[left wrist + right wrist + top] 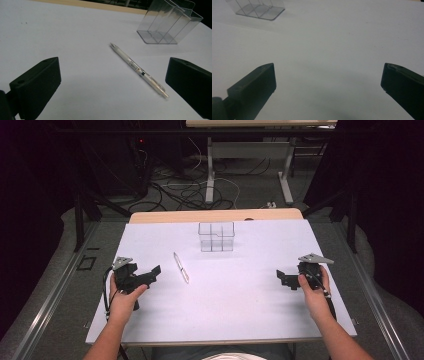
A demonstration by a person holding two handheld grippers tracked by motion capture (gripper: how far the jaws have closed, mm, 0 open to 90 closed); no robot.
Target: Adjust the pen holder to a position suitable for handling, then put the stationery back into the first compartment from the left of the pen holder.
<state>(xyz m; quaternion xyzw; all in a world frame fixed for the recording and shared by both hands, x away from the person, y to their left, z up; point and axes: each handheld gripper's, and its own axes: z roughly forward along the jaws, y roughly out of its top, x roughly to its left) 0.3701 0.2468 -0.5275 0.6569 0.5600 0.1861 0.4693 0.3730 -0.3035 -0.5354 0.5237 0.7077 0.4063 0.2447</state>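
Both grippers black: left gripper (pixel 148 276), right gripper (pixel 284 277). Blocky ribbed jaws, small round hole near each tip. Grey three-cornered plate on top. Black cable trailing. Forearms bare, no sleeves.

pen (pixel 138 69): translucent white, black band, printed label
organiser (pixel 216 236): clear
table (pixel 240 305): white top, wooden far edge
grippers (pixel 150 276): black, grey plates

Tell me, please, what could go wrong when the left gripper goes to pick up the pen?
1. The pen is thin and round and lies flat on the smooth white table; it may roll or slip as the open left gripper closes on it.
2. The clear plastic organizer stands close behind the pen and looks light; a swing of the pen could probably knock it over.
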